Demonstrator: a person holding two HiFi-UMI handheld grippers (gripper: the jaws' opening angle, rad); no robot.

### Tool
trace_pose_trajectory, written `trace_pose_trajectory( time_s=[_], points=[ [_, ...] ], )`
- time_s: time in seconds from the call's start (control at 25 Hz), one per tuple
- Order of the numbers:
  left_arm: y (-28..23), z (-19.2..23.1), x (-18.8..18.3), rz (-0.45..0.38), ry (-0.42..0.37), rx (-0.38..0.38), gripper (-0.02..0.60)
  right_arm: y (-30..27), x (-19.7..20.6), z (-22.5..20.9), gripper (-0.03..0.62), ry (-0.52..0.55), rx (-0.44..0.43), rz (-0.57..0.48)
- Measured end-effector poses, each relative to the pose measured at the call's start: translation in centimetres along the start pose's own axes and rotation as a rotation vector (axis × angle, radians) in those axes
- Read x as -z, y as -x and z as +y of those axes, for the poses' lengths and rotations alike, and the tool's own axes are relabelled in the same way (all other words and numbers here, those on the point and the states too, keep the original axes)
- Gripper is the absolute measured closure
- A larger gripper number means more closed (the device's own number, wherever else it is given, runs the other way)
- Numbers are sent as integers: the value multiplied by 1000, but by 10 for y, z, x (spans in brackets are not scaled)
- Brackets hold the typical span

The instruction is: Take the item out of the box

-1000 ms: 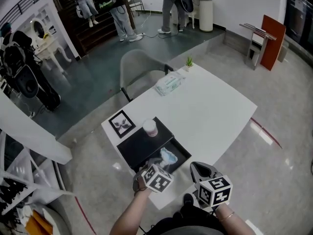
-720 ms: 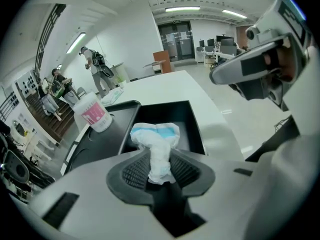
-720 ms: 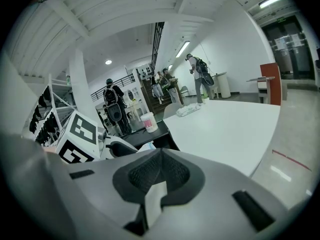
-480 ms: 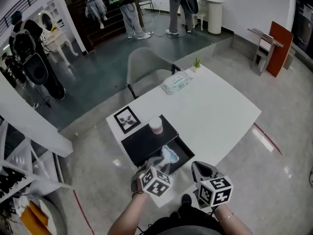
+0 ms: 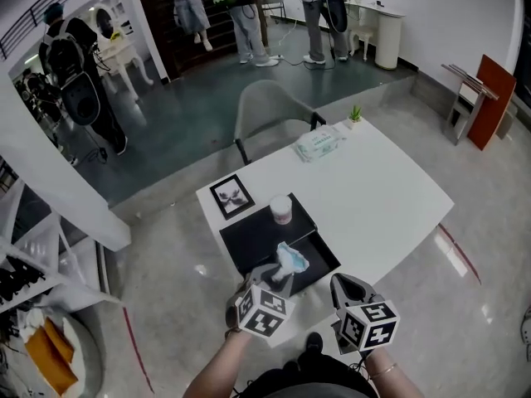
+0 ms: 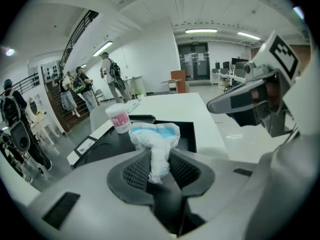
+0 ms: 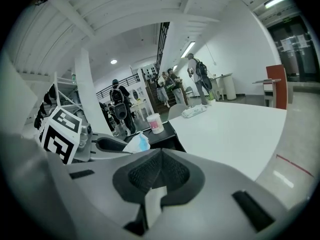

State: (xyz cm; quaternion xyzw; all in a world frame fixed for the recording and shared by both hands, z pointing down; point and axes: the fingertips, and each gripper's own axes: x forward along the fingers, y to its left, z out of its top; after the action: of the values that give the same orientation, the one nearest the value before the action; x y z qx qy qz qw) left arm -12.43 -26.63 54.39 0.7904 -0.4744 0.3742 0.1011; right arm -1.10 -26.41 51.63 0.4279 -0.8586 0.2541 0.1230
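A black box [image 5: 319, 265] lies open at the near corner of the white table [image 5: 373, 189], its lid [image 5: 253, 240] beside it. My left gripper [image 5: 279, 275] is shut on a crumpled white-and-blue packet [image 5: 290, 259] over the box's near edge. In the left gripper view the packet [image 6: 155, 139] is pinched between the pads, its top bulging above the left gripper [image 6: 159, 173]. My right gripper [image 5: 341, 285] hovers just off the table's near edge, to the right of the box. This right gripper [image 7: 159, 160] is shut with nothing in it.
A white cup [image 5: 281, 209] with pink print stands on the lid. A framed picture [image 5: 231, 196], a tissue pack [image 5: 319, 143] and a small plant [image 5: 355, 114] lie on the table. A grey chair [image 5: 270, 110] stands at the far side. People stand in the background.
My left gripper's jaws have closed on the packet in the box. The head view has drifted, so the table sits further right in the picture. The right gripper has held its place.
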Motion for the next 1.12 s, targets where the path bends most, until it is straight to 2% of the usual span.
trace_pose_trajectory(
  time_s=[0.4,0.52,0.76,1.12],
  points=[
    [26,31,5,-122,302,-82,468,-3,-11,3,591,32,-16,-9],
    [34,40,9,-149,367,-102,468,-4,-13,5,591,41,-22,-9],
    [48,51,14,-185,434,-150,468,-6,-22,7,591,99,-24,-21],
    [71,61,29,-232,516,-231,468,-9,-25,14,591,95,-51,-18]
  ],
)
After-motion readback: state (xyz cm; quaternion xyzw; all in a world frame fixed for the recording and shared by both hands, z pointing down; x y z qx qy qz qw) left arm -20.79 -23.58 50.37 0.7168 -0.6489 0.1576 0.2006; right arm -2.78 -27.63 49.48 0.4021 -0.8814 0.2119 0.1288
